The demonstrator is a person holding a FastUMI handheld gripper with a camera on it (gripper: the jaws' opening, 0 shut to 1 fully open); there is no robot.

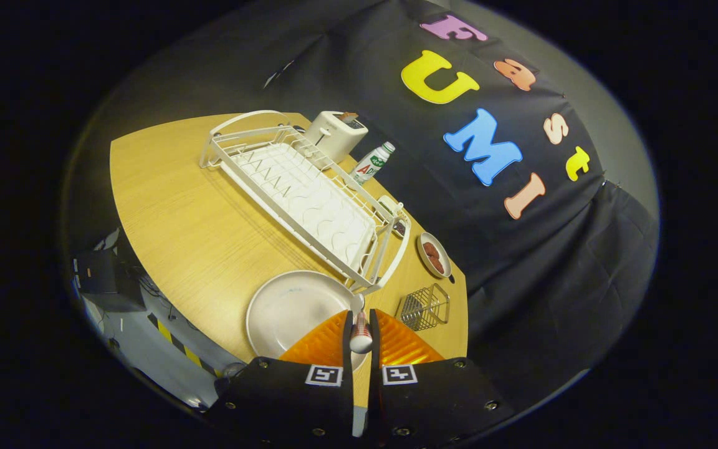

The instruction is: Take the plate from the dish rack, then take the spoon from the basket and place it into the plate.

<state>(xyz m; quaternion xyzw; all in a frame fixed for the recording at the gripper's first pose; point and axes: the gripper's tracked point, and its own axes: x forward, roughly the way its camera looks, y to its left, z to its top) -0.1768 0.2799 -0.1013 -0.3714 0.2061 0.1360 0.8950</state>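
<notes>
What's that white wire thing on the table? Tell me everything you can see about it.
The dish rack is a long white wire frame around a white ribbed tray, with looped handles at both ends. It looks like coated metal and holds no dishes. It lies flat on the wooden table, beyond the plate, with a toaster just behind its far end.

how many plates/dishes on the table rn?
2. Big white plate just ahead of the jaws, by the dish rack end. Small dish with brown food beyond the wire basket. Gripper shut on spoon.
</notes>
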